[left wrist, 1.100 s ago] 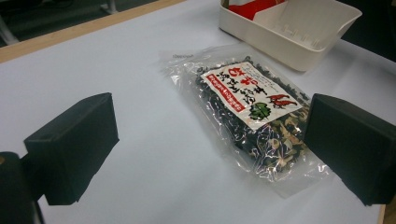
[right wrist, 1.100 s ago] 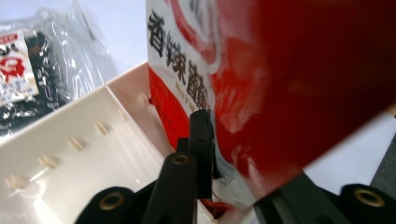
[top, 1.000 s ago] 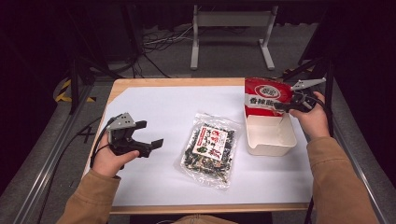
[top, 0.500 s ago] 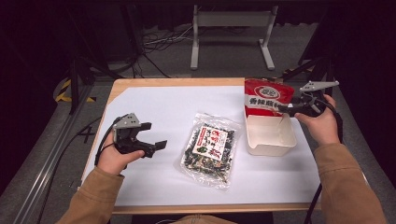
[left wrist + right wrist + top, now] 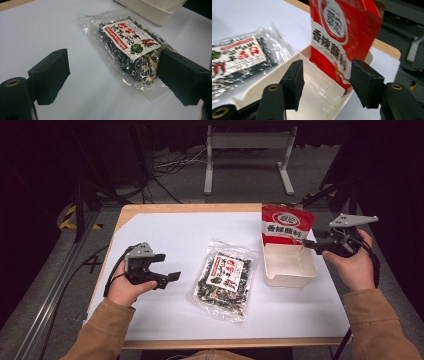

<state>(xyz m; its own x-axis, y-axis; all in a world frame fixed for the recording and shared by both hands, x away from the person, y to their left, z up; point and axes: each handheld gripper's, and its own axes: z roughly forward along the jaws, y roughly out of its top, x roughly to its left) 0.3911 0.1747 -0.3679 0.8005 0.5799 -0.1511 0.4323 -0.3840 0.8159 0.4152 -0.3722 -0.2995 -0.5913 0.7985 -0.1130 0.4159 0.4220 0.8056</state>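
Right gripper view, right tongs (image 5: 325, 83) just opened, empty, red packet (image 5: 342, 37) beyond.

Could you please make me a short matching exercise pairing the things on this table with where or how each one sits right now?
Things:
1. red snack bag
2. clear bag of dried seaweed
3. cream plastic bin
4. left gripper

Places or states:
A. lying flat on the white sheet in the middle of the table
B. standing upright at the far end of the bin
C. open, holding nothing, left of the seaweed bag
D. resting on the table's right side, with a bag inside it

Pairs: 1-B, 2-A, 3-D, 4-C
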